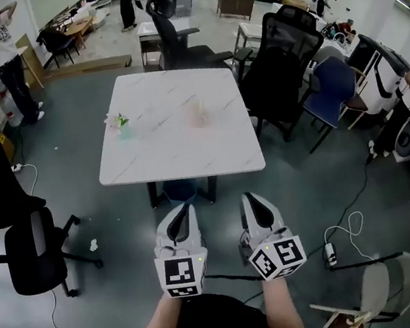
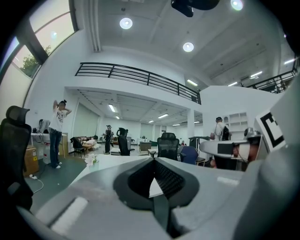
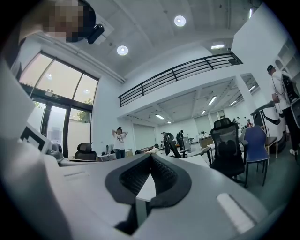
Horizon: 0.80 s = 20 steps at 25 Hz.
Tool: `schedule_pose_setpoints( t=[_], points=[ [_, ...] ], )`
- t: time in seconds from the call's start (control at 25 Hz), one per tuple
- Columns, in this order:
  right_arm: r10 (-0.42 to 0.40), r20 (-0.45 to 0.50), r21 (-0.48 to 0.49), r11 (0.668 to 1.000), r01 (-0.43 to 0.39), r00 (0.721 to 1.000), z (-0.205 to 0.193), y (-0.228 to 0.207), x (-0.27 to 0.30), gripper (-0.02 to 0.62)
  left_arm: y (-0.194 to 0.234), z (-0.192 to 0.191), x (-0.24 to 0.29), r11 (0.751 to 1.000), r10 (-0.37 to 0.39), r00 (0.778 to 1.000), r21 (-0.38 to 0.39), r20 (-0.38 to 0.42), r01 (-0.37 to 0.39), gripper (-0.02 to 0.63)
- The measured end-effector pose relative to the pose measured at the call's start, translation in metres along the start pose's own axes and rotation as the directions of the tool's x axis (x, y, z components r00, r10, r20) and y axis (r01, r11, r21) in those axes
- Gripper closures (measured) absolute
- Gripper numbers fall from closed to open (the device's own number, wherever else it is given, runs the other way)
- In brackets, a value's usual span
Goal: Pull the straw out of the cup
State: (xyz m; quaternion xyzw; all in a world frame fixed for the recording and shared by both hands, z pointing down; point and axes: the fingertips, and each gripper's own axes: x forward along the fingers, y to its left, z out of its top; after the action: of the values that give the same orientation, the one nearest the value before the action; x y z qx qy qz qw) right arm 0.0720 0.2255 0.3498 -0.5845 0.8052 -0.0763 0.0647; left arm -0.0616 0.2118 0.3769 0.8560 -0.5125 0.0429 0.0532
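A pale pinkish cup (image 1: pixel 197 114) stands near the middle of the white marble table (image 1: pixel 181 159); it is blurred and I cannot make out the straw. In the left gripper view the cup (image 2: pixel 151 152) is a tiny shape just beyond the jaw tips. My left gripper (image 1: pixel 183 208) and right gripper (image 1: pixel 249 195) hang side by side over the floor, short of the table's near edge, both pointing at it. Each is shut with nothing between its jaws, as the left gripper (image 2: pixel 153 158) and right gripper (image 3: pixel 151 155) also show in their own views.
A small vase of flowers (image 1: pixel 118 123) sits at the table's left side. Black office chairs (image 1: pixel 284 56) and a blue chair (image 1: pixel 331 87) stand to the right, another black chair (image 1: pixel 31 250) on the left. A person (image 1: pixel 6 59) stands far left. A power strip (image 1: pixel 330 254) lies on the floor.
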Motion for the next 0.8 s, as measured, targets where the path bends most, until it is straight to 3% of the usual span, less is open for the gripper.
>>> schedule_pose_setpoints(
  t=[0.24, 0.56, 0.8],
  points=[
    [-0.001, -0.049, 0.053, 0.999, 0.004, 0.999, -0.028, -0.044, 0.096, 0.594, 0.045, -0.016, 0.096, 1.000, 0.007, 0.997, -0.001, -0.083, -0.007, 0.604],
    [0.013, -0.043, 0.019, 1.000, -0.012, 0.999, -0.006, -0.099, 0.245, 0.592, 0.106, 0.007, 0.241, 1.000, 0.000, 0.994, 0.006, -0.113, 0.001, 0.604],
    [0.015, -0.056, 0.010, 1.000, -0.015, 0.998, -0.002, -0.117, 0.303, 0.592, 0.125, 0.012, 0.302, 1.000, -0.025, 0.991, -0.001, -0.133, 0.025, 0.604]
  ],
)
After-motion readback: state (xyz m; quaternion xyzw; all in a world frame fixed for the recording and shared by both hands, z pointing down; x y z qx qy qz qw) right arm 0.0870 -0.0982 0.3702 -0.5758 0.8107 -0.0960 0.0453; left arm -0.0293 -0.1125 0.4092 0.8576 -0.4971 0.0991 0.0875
